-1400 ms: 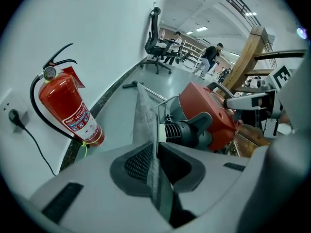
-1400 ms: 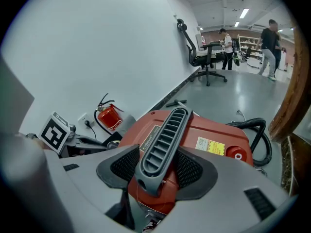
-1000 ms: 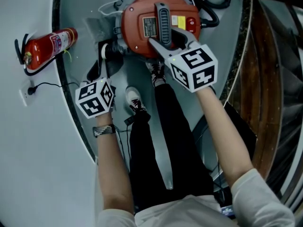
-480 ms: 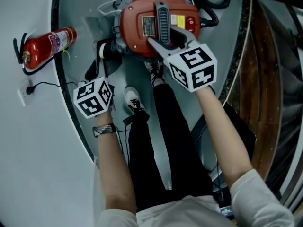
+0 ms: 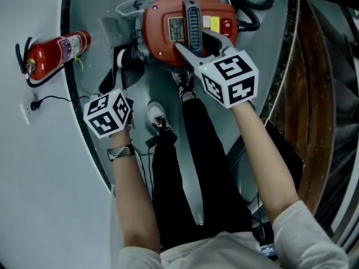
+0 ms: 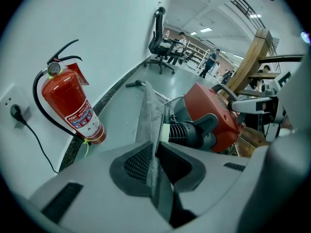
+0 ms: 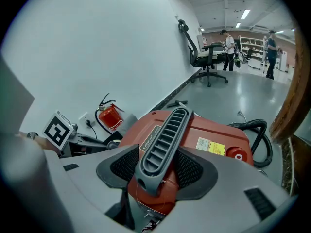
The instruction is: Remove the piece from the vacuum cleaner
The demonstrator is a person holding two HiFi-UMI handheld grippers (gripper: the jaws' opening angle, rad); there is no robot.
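A red vacuum cleaner (image 5: 168, 43) stands on the floor with a grey ribbed handle (image 5: 191, 24) across its top. My right gripper (image 7: 158, 171) is shut on that handle (image 7: 163, 140), one pad on each side. My left gripper (image 6: 154, 154) is to the vacuum's left, shut on a thin grey flat piece (image 6: 149, 115) that stands edge-on between the pads. Just past it a black ribbed hose cuff (image 6: 187, 132) runs into the red body (image 6: 214, 115). In the head view the left gripper (image 5: 112, 88) has its jaws mostly hidden under its marker cube.
A red fire extinguisher (image 5: 56, 52) stands against the white wall at left, near a wall socket with a plug (image 5: 29, 112). A black hose (image 5: 252, 15) loops behind the vacuum. Wooden stairs (image 5: 314, 94) are at right. The person's shoes (image 5: 160, 119) stand just before the vacuum.
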